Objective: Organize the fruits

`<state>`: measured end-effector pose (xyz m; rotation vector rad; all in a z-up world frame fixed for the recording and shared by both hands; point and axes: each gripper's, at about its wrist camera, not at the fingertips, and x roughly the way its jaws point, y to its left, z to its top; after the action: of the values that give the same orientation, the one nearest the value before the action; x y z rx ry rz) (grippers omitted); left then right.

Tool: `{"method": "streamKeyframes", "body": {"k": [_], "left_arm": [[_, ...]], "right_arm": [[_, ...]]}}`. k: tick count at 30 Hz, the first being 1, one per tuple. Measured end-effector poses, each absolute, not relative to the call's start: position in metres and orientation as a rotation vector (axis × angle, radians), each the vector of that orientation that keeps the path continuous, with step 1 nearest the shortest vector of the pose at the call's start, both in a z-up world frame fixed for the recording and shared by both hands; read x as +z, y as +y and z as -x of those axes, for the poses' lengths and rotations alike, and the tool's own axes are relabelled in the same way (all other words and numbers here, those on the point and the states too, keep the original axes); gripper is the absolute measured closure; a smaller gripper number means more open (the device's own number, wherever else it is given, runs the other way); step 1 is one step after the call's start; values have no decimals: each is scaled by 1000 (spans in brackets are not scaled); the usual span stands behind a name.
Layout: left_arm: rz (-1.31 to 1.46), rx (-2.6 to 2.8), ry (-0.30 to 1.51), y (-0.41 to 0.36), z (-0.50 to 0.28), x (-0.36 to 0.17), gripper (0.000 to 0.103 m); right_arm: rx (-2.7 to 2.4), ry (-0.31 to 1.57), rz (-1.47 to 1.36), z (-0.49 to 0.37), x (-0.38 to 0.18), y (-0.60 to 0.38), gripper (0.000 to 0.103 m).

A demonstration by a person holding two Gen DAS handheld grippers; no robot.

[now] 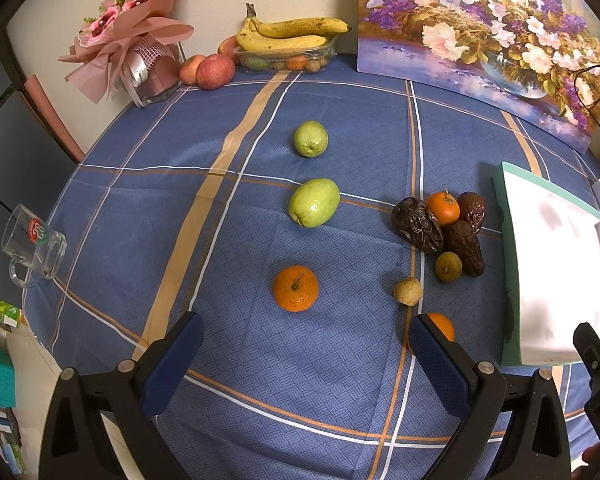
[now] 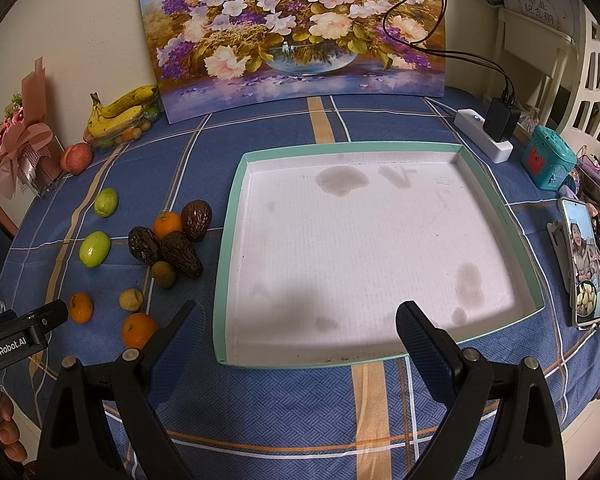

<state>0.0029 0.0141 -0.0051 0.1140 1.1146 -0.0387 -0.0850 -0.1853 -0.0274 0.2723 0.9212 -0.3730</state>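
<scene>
Loose fruit lies on the blue checked tablecloth. In the left wrist view there are two green guavas point(image 1: 310, 139) point(image 1: 314, 202), an orange point(image 1: 295, 288), a second orange point(image 1: 442, 326) behind my right finger, a small orange point(image 1: 442, 209) among dark wrinkled fruits point(image 1: 418, 224), and two small brownish longans point(image 1: 407, 291). My left gripper point(image 1: 306, 350) is open and empty, just short of the near orange. A white tray with a teal rim point(image 2: 496, 200) lies empty to the right. My right gripper point(image 2: 295, 338) is open and empty over the tray's near edge.
At the back stand a flower painting point(image 2: 295, 28), a box of bananas and small fruit point(image 1: 287, 40), apples point(image 1: 215, 72) and a pink bouquet point(image 1: 131, 40). A glass mug point(image 1: 33, 246) sits at the left table edge. A phone point(image 2: 582, 268), power strip point(image 2: 484, 136) and teal toy point(image 2: 546, 158) lie right of the tray.
</scene>
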Motion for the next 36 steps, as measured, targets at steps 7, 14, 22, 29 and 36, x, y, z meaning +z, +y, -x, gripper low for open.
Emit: {"method": "streamKeyframes", "body": {"k": [7, 14, 22, 29, 36], "left_arm": [[-114, -39, 1116, 15, -3, -5, 0], [-114, -39, 1116, 15, -3, -5, 0], [-55, -56, 1096, 21, -8, -2, 0], [109, -54, 1035, 45, -26, 5, 0], [171, -59, 1066, 63, -41, -2, 0]], "right_arm": [[-373, 922, -272, 85, -27, -185, 6], [-373, 922, -272, 85, -28, -185, 6], [-364, 914, -269, 84, -26, -184, 6], [-260, 862, -266, 66, -17, -170, 6], [-157, 851, -252, 39, -8, -152, 7]]}}
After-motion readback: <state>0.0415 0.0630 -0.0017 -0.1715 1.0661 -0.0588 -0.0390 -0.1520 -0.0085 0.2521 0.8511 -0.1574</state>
